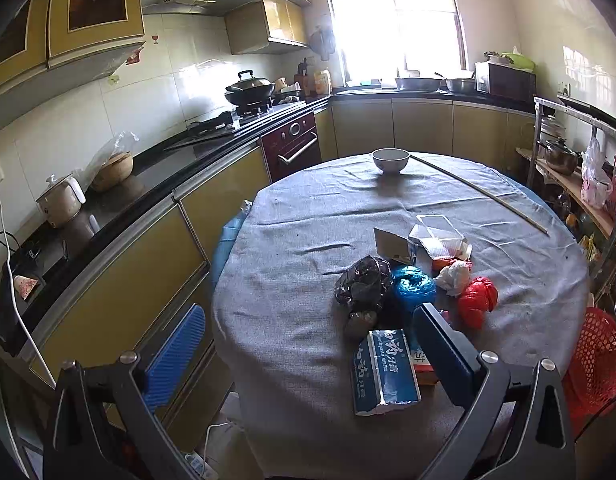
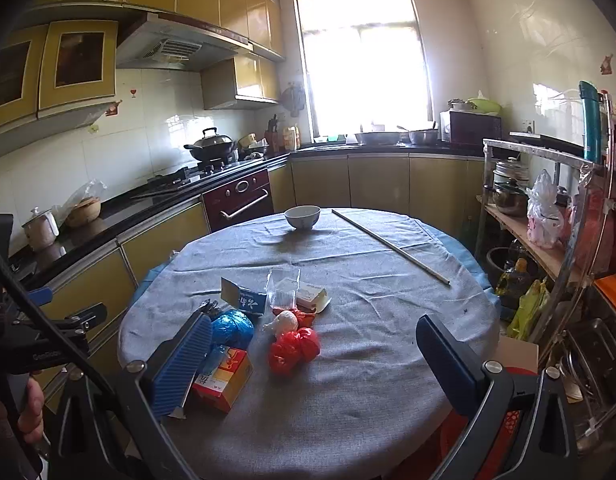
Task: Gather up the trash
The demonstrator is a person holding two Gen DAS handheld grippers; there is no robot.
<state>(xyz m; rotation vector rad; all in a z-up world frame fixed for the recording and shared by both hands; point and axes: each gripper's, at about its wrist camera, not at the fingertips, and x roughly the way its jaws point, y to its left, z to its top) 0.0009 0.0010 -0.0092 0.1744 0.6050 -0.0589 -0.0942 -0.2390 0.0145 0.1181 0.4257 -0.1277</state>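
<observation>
Both grippers, the left [image 1: 303, 344] and the right [image 2: 316, 356], are wide apart and hold nothing. The trash sits in a pile on the round table [image 2: 368, 400]: a red bag [image 2: 293, 348], a blue bag [image 2: 232, 328], a white wad [image 2: 285, 322] and an orange box [image 2: 223, 378]. A white bowl [image 2: 302, 216] and a long stick [image 2: 390, 246] lie at the far side.

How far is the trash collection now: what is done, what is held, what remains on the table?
Nothing looks collected yet. The left hand-held gripper and the right hand-held gripper are both open and empty. Left to do: the red bag, blue bag, dark bag, white wad, clear box and blue carton all still lie on the table.
</observation>
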